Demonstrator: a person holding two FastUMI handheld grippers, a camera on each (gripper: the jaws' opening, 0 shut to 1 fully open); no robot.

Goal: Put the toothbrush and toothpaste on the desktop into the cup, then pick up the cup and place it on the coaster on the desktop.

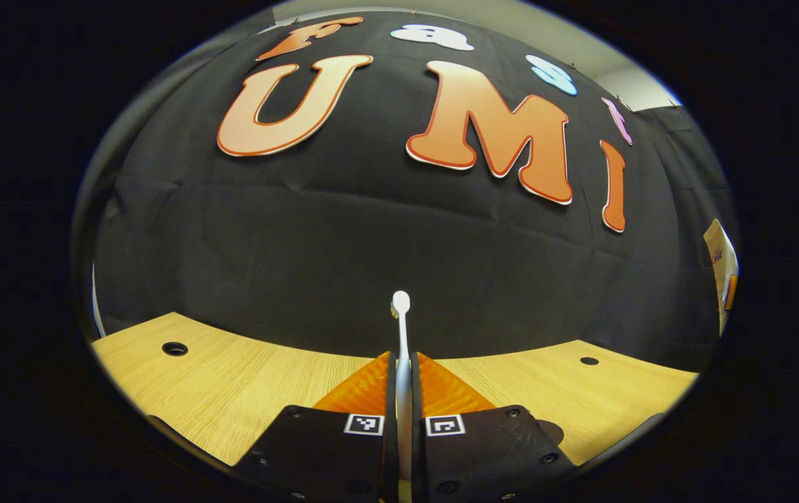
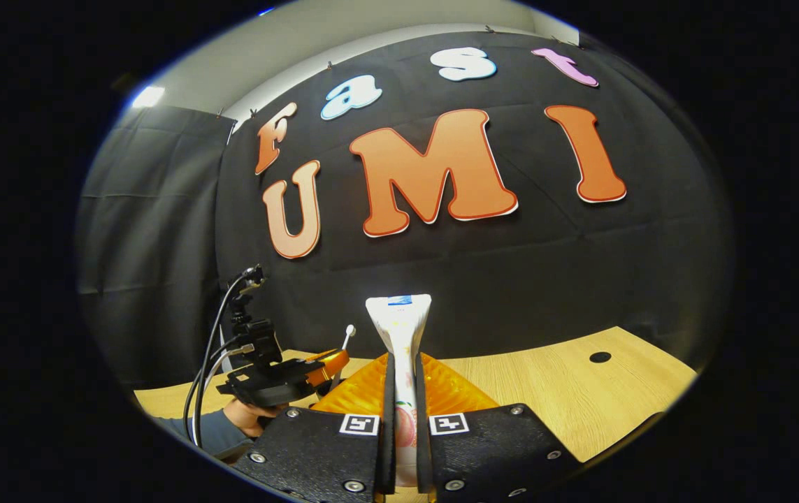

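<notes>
**Toothbrush and toothpaste, each held aloft in a gripper**

Toothbrush (image 1: 402, 328): white, upright, pinched by its handle between the fingers of the left gripper (image 1: 403, 381); head uppermost, raised clear of the counter (image 1: 231, 384) against the black cloth wall (image 1: 301, 244). In the right gripper view the same brush (image 2: 347, 335) shows far to the left, its head standing above that gripper.

Toothpaste (image 2: 400, 328): white tube, upright, flat crimped end at the top with a blue mark, a pinkish print low on the body; pinched between the fingers of the right gripper (image 2: 402, 384), held above the counter (image 2: 567, 398).

Left gripper, as seen from the right gripper view (image 2: 280, 377): dark body with black cables rising from it, held by a hand (image 2: 245, 416) in a grey-blue sleeve (image 2: 214, 433), near the left edge of the counter.

Counter: light wood grain, with a round dark hole at far left (image 1: 175, 348) and another at far right (image 1: 588, 361).

Wall: black cloth backing the counter, pale wall (image 2: 315, 42) above it.
</notes>
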